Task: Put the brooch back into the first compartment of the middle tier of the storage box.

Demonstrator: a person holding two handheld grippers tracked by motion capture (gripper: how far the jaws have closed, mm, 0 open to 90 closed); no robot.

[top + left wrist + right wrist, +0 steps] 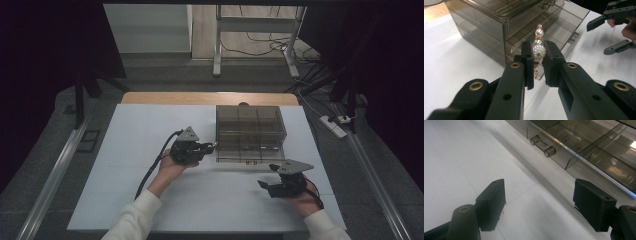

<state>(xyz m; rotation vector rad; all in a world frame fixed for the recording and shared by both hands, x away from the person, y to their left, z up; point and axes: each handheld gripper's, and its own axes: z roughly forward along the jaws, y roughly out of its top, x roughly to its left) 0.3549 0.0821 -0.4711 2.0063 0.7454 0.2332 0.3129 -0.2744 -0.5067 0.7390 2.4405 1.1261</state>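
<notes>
In the high view, the left hand-held gripper (212, 146) lies level over the white desk (130, 150), its tips right beside the near left corner of the smoky clear drawer box (250, 131), and something small and pale sits at those tips, too small there to make out. The right hand-held gripper (264, 182) hovers near the front right of the box, well apart from the left one, its jaws spread and pointing toward the left of the picture. In the left gripper view, the two black jaws are clamped on a pearl earring (538, 50): a large studded pearl sits squeezed between the pads, a smaller pearl and a copper wire loop rise above it, and a bit of gold fitting hangs below. The earring's long axis runs straight up the picture, in line with the jaws, its loop end pointing away from the hand toward the box corner just behind it. The right hand-held gripper (602, 37) shows farther off at the upper right, with its jaws apart. In the right gripper view, the jaws stand wide with nothing between them but bare desk (461, 157), and a clear drawer handle (542, 146) on the box front (599, 152) lies ahead
</notes>
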